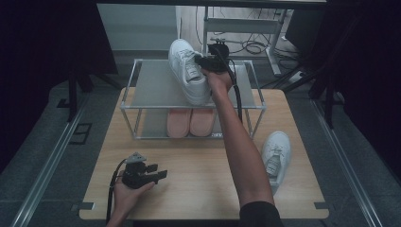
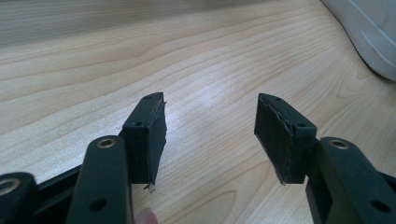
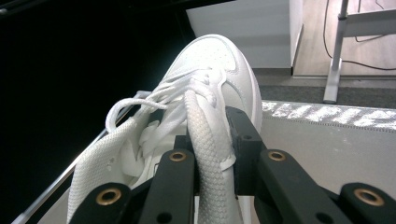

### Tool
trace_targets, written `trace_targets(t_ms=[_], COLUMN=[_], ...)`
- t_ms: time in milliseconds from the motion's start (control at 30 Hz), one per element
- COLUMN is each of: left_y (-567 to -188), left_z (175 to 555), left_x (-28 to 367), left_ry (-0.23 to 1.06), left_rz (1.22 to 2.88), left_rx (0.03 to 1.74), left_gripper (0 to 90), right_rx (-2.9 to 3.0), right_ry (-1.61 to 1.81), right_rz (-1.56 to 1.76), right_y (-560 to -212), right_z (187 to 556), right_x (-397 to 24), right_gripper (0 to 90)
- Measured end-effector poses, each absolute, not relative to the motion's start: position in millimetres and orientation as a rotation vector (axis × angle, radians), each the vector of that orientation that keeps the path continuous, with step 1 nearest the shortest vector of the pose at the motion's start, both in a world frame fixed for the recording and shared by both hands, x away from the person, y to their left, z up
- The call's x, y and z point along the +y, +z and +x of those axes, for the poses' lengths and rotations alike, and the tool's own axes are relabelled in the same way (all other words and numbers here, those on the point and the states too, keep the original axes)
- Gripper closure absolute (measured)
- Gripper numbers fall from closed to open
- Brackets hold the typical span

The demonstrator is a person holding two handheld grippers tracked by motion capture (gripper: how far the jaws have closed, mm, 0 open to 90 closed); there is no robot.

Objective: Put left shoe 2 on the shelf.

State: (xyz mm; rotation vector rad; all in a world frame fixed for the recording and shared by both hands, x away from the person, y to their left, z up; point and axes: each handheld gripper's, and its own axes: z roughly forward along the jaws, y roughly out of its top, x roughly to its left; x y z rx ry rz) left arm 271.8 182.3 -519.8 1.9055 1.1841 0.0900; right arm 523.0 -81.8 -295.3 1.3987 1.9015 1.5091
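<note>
While clamping the sneaker (image 1: 188, 71) collar, right hand-held gripper (image 1: 204, 62) is needing level lowering onto rack (image 1: 151, 85); left hand-held gripper (image 1: 161, 175) is idling wide.

Wooden table (image 1: 198, 189) bears metal shoe rack (image 1: 156, 90), white sneaker (image 1: 275, 153); pink slippers (image 1: 190, 122) on lower shelf.

Tongs (image 3: 212, 140) clamped on white sneaker (image 3: 205, 79)
</note>
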Motion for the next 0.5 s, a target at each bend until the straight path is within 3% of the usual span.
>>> trace_targets(t_ms=[367,467,500], left_y=[-520.0,-520.1,-520.3], left_z=[271.9,271.9,271.9], left_x=[182.5,182.3,181.9], left_ry=[0.094,0.091,0.090], left_rz=[1.910,1.911,1.916], left_rx=[1.184,1.184,1.183], left_gripper=[43.7,43.7,43.6], right_rx=[1.888,1.882,1.889], right_ry=[1.409,1.394,1.401], right_rz=[1.484,1.496,1.489], right_y=[-315.2,-318.5,-320.8], right_z=[545.2,547.8,548.8], right_x=[-71.7,-73.0,-74.5], right_gripper=[80.8,78.9,74.5])
